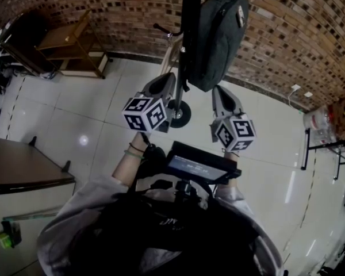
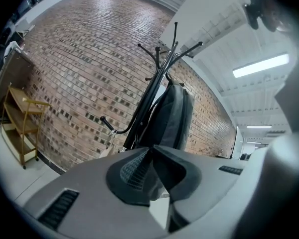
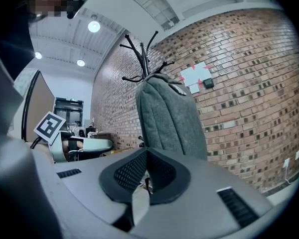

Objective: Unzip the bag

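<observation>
A grey backpack [image 1: 218, 33] hangs upright from a black coat stand [image 1: 191, 16] in front of a brick wall. It also shows in the left gripper view as the backpack [image 2: 173, 121] and fills the middle of the right gripper view as the backpack [image 3: 172, 116]. I cannot make out its zipper pull. My left gripper [image 1: 169, 77] points up at the stand just below the bag's left side, jaws closed together, nothing between them. My right gripper [image 1: 218, 89] sits a little under the bag's bottom, also shut and empty. Neither touches the bag.
A scooter wheel [image 1: 180, 114] and its handlebar [image 2: 109, 125] stand at the foot of the stand. A wooden shelf cart [image 1: 69, 42] is far left by the wall, a dark table [image 1: 23, 165] near left, a metal rack [image 1: 328, 148] at right.
</observation>
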{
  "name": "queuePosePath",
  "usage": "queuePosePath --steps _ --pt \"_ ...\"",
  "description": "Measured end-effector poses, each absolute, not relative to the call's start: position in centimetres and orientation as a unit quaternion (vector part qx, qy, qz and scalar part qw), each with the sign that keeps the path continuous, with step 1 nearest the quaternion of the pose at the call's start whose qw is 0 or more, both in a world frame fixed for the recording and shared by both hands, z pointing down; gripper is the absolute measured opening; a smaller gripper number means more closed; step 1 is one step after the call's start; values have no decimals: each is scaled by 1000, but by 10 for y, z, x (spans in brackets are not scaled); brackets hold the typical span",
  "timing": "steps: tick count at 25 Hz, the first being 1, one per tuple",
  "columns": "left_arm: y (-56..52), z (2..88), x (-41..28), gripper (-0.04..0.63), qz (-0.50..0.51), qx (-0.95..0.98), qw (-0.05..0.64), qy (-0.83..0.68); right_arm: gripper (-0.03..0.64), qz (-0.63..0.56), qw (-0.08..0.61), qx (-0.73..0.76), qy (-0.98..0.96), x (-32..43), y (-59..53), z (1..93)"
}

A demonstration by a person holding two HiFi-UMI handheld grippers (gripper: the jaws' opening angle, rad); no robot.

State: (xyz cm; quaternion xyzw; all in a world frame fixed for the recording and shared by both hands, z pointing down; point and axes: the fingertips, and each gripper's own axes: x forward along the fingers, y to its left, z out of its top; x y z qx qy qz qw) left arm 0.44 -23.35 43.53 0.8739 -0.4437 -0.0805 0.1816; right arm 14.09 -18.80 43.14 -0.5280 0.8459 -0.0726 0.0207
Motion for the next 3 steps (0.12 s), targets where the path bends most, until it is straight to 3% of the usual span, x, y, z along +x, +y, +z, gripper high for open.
queuePosePath --steps 3 --pt "-232 436 -1 21 -83 872 184 -447 -9 -72 20 -528 846 138 -187 432"
